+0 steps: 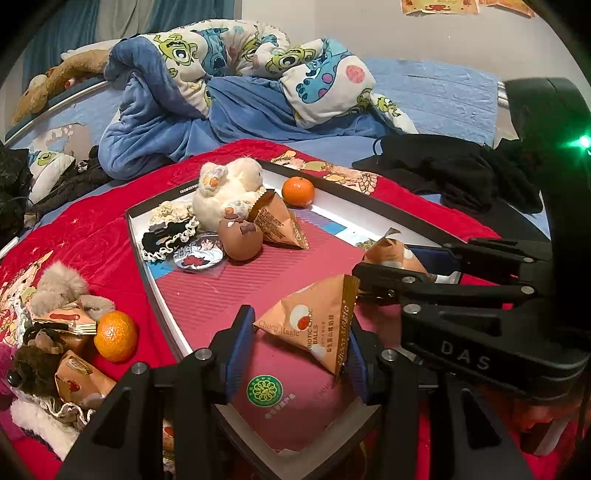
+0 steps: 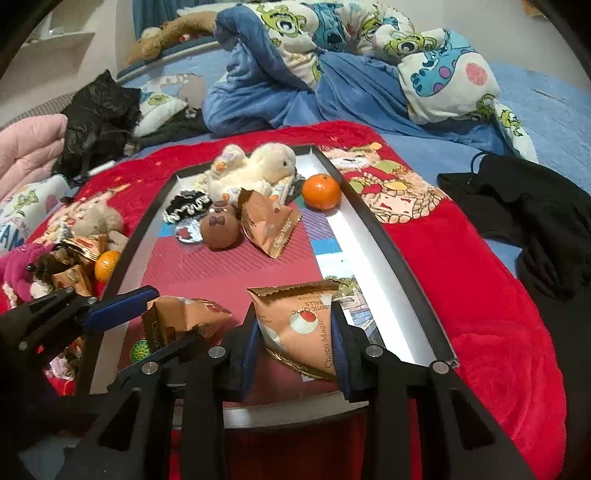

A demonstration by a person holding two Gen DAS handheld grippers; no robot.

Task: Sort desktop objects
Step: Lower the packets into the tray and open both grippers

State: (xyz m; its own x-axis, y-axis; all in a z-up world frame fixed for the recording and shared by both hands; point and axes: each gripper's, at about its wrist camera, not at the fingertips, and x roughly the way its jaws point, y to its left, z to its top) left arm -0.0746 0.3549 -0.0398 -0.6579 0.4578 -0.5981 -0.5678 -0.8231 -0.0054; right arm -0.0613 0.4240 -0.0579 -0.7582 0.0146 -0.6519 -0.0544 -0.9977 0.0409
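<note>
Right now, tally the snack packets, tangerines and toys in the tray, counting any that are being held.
Snack packets: 3
Tangerines: 1
Toys: 2
Total: 6

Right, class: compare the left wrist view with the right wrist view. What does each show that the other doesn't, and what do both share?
Only the left wrist view: the anime badge's picture, the posters on the wall.
Only the right wrist view: a pink quilted cloth, a recessed wall shelf.
Both: the tray, the tangerine in it, the white plush, and each gripper, left gripper and right gripper, closed on a Choco Magic packet.
</note>
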